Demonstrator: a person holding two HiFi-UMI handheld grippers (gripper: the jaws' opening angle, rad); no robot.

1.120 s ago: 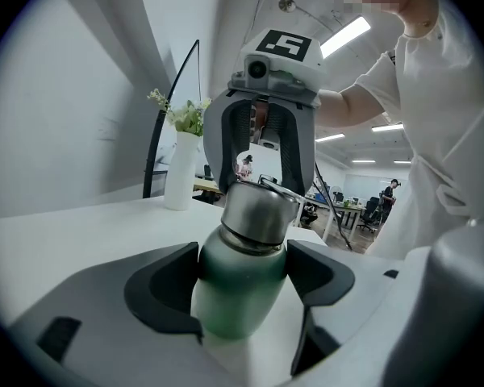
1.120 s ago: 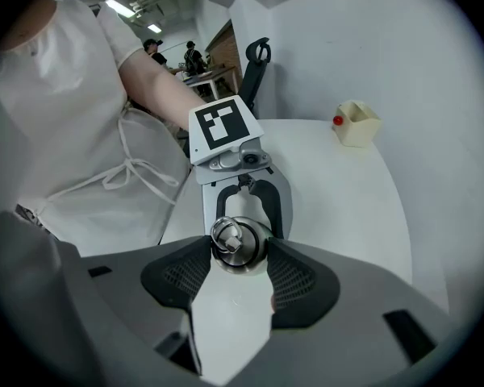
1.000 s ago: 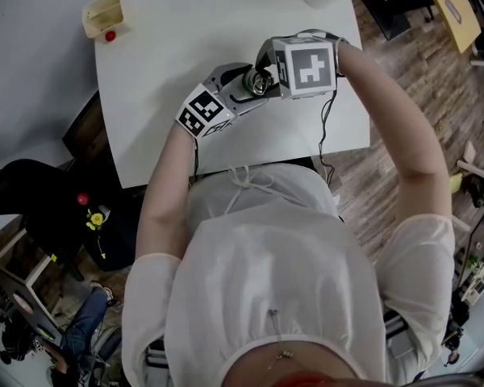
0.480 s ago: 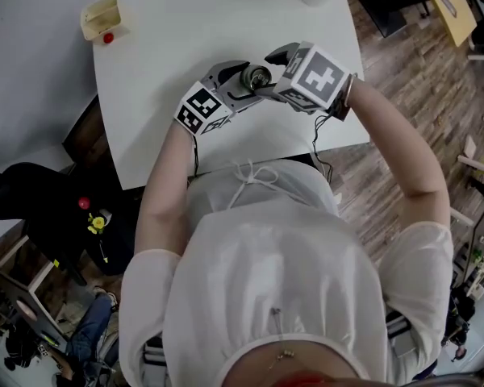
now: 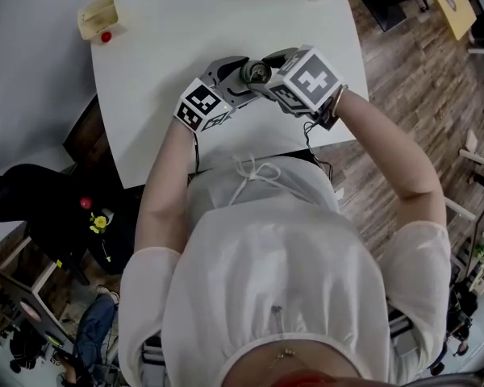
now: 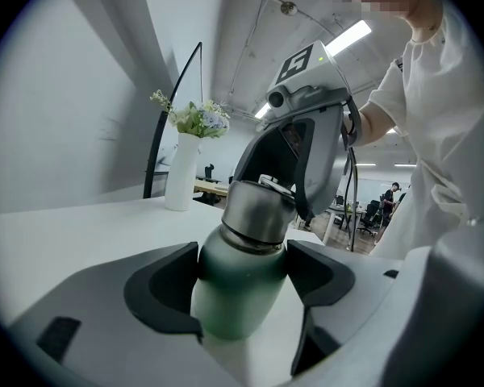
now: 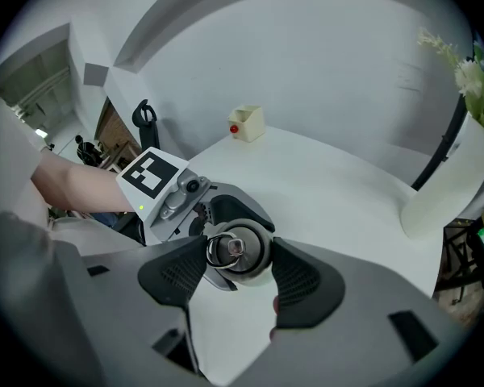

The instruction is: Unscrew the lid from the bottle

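Jaws on your right gripper [image 7: 239, 272] are just closing again after spreading half a second ago. Their dark pads are now meeting both sides of the steel lid [image 7: 242, 250], whose ring is facing the camera at the centre of the right gripper view. Compared with a second ago, you are holding that wrist rolled well round. In the head view its marker cube [image 5: 309, 79] is sitting tilted, and your forearm is coming in from the lower right instead of from the right edge. This looks like you are taking a fresh grip for another turn. If so, the lid is still sitting on the bottle and the unscrewing is at best partly done.

Your left gripper [image 6: 242, 280] is staying where it was. Its jaws are clamping partway shut on the green bottle [image 6: 235, 305] and holding it over the table in the upper middle of the head view.

The white table [image 5: 185, 22] is carrying little else. A small cream box [image 5: 97, 13] with a red ball beside it is sitting at the upper left of the head view. A white vase [image 6: 181, 182] of flowers is standing left of centre in the left gripper view. Wooden floor [image 5: 403, 63] is showing along the right of the head view. Office desks and ceiling lights are showing behind your sleeve on the right of the left gripper view.
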